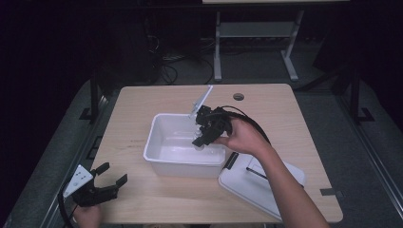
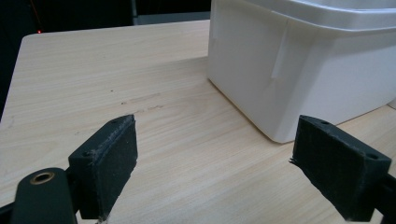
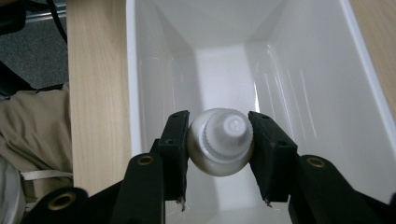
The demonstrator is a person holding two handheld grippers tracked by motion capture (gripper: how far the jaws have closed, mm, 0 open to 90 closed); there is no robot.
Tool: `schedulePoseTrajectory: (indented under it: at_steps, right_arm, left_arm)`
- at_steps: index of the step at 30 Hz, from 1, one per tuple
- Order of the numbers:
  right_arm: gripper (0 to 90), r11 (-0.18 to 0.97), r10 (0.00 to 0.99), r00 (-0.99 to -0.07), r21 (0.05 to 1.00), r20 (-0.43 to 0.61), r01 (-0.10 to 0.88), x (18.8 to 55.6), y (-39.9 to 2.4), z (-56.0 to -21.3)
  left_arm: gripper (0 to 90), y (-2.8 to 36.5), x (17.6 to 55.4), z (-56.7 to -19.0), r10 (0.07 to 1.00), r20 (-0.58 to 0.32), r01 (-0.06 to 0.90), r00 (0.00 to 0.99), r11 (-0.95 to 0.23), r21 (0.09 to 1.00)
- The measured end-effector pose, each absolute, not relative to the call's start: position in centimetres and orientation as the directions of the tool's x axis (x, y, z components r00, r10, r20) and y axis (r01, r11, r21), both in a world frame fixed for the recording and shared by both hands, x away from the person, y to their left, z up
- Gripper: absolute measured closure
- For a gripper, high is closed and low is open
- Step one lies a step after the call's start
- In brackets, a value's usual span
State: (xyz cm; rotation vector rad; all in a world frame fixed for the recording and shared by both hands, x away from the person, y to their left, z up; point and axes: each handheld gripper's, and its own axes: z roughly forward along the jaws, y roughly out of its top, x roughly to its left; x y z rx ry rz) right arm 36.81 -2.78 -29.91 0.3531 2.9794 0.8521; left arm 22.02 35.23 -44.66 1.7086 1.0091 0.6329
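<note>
left gripper (image 1: 110, 178) over wood table (image 1: 142, 102) | dark room | grey floor (image 1: 332, 118)

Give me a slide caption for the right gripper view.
Right gripper holds a white capped bottle between its jaws above the white bin.

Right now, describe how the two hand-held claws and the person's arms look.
Both claws are black. The left claw carries a grey three-cornered plate on top, and a black cable trails from it. Its fingers are flat rectangular blocks with rough dark pads and small screw holes. The right claw has a black cable looping behind it and brass-coloured rivets at its joints. The forearms are bare, with no sleeves showing.
</note>
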Motion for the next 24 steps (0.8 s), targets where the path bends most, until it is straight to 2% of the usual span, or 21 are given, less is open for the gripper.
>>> schedulePoseTrajectory:
  at_steps: [24]
  right_arm:
    - [59.5, 0.844, 0.221, -0.972, 0.484, 0.081, 0.232, 37.5, -1.8, -34.2]
  left_arm:
    - [13.0, 35.3, 22.0, -44.7, 0.858, -0.054, 0.327, 0.510, -0.135, 0.935]
